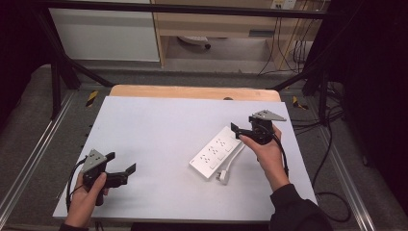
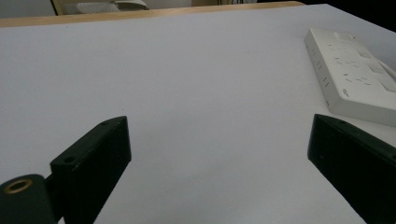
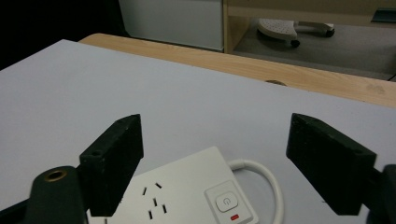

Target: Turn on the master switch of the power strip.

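Note:
A white power strip (image 1: 216, 151) lies slantwise on the white table top (image 1: 154, 125), right of centre; its white cable and plug (image 1: 223, 175) curl at its near end. My right gripper (image 1: 243, 126) hovers open just above the strip's far end, where the rocker switch (image 3: 226, 201) and the cable loop (image 3: 273, 182) sit below its jaws; nothing is between them. Near the front left corner, my left gripper (image 1: 121, 162) rests open and empty, pointing across the table toward the power strip (image 2: 355, 79).
A bare wooden strip (image 1: 192, 91) runs along the table's far edge. Beyond it are a cabinet, a shelf unit and hanging cables (image 1: 293, 48). Black frame bars (image 1: 57, 72) stand at the far corners. Floor cables (image 1: 332, 192) lie to the right.

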The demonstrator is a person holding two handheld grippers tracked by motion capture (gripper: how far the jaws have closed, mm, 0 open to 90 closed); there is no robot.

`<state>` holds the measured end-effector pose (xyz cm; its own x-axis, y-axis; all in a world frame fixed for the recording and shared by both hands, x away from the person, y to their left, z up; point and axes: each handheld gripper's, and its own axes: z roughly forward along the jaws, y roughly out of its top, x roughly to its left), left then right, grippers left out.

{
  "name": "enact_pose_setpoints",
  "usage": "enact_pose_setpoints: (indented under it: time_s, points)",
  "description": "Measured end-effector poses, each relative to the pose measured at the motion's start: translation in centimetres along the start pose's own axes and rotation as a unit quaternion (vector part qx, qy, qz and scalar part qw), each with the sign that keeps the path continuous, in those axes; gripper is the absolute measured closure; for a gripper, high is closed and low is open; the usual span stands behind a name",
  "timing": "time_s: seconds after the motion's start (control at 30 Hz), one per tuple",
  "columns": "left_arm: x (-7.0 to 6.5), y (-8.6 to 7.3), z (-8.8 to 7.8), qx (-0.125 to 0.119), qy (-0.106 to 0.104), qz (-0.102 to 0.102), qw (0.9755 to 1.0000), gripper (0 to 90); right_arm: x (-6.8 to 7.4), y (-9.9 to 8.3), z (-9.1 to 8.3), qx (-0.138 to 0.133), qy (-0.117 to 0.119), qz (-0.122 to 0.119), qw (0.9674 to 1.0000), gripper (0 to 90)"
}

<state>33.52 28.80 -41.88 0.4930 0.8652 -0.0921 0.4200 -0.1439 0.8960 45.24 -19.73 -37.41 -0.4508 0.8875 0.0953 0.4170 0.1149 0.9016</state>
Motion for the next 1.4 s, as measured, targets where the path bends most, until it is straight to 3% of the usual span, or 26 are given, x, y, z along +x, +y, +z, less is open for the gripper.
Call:
enact_pose_setpoints:
  time_s: [0.2, 0.7, 1.4]
  points:
    - [0.0, 0.0, 0.0, 0.001, 0.001, -0.001, 1.0000, 5.7, 0.0, 0.3, -1.0, -0.006, -0.005, 0.002, 1.0000, 4.9]
    - [0.1, 0.0, -0.1, -0.001, 0.002, -0.002, 1.0000, 5.4, -0.8, 0.6, -4.5, -0.055, -0.009, -0.015, 0.9983, 7.1]
    - [0.1, 0.0, -0.1, 0.002, 0.005, -0.004, 1.0000, 5.4, -1.8, -1.6, -8.9, -0.076, 0.000, -0.023, 0.9968, 8.2]
